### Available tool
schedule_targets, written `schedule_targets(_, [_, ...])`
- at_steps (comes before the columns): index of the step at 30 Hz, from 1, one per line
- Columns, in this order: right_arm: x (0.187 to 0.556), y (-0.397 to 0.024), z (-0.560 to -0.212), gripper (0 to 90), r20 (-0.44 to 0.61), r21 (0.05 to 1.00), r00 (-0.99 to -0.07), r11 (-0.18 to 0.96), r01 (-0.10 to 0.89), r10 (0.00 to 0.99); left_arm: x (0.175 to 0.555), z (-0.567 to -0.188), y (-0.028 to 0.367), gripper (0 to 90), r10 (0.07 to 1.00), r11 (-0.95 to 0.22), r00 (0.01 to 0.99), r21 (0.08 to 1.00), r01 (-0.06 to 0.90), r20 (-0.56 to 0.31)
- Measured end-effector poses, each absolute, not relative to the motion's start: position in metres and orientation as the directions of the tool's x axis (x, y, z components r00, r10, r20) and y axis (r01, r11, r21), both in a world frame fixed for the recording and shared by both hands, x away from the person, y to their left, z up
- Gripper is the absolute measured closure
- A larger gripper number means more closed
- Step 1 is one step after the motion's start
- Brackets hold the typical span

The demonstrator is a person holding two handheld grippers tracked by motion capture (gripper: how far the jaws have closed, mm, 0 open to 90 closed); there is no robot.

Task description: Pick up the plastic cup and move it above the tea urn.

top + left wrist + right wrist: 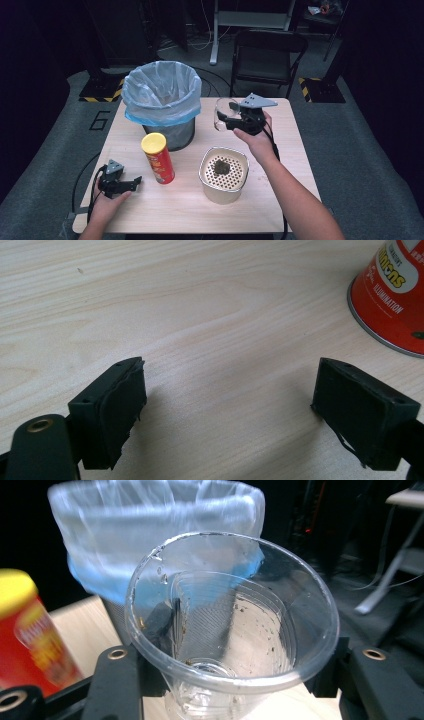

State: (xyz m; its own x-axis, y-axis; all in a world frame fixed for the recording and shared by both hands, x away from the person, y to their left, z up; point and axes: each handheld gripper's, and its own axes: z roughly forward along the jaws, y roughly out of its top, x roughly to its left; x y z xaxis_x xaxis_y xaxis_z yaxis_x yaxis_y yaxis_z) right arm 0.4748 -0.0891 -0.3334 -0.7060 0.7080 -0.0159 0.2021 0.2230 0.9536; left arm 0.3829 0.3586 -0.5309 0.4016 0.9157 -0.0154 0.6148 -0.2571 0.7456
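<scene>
1. The right gripper [231, 116] holds a clear, thin-walled plastic cup [220, 114] aloft, its jaws clamped on the cup's lower body; the cup stands upright, empty save for specks and droplets on its inner wall.
2. Just beyond that gripper stands a black mesh bin lined with a pale blue plastic bag [161, 90], mouth open.
3. Below and behind the same gripper sits a cream perforated strainer pot [223, 174] with a dark clump in it.
4. The left gripper [131, 183] rests low on the pale wooden surface [280, 150], jaws wide apart and holding nothing, a red snack tube with a yellow lid [157, 158] just ahead of it.
5. The cup looks light, flimsy and easily crushed; a gentle squeeze low on the body, where it is stiffest, seems the safest hold.
</scene>
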Motion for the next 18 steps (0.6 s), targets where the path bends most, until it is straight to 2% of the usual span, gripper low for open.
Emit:
schedule_targets(1, [0.475,-0.089,-0.333,41.7,-0.016,0.954,-0.706,0.223,0.202,0.708,0.383,-0.531,0.359,13.5,0.916,-0.257,0.402,0.746,0.615,-0.015])
schedule_targets(2, [0.479,-0.092,-0.327,41.7,0.057,0.957,-0.708,0.165,0.240,0.704,0.383,-0.531,0.359,13.5,0.916,-0.256,0.401,0.746,0.615,-0.016])
schedule_targets(4, [0.482,-0.095,-0.323,41.7,0.089,0.956,-0.703,0.139,0.260,0.705,0.383,-0.531,0.359,13.5,0.916,-0.257,0.402,0.746,0.615,-0.016])
schedule_targets(11, [0.504,-0.106,-0.313,41.5,0.119,0.950,-0.654,0.106,0.293,0.747,0.383,-0.531,0.359,13.5,0.915,-0.256,0.402,0.746,0.614,-0.017])
schedule_targets(18, [0.502,-0.111,-0.305,41.4,0.098,0.949,-0.662,0.131,0.287,0.743,0.383,-0.531,0.359,13.4,0.915,-0.257,0.402,0.746,0.615,-0.017])
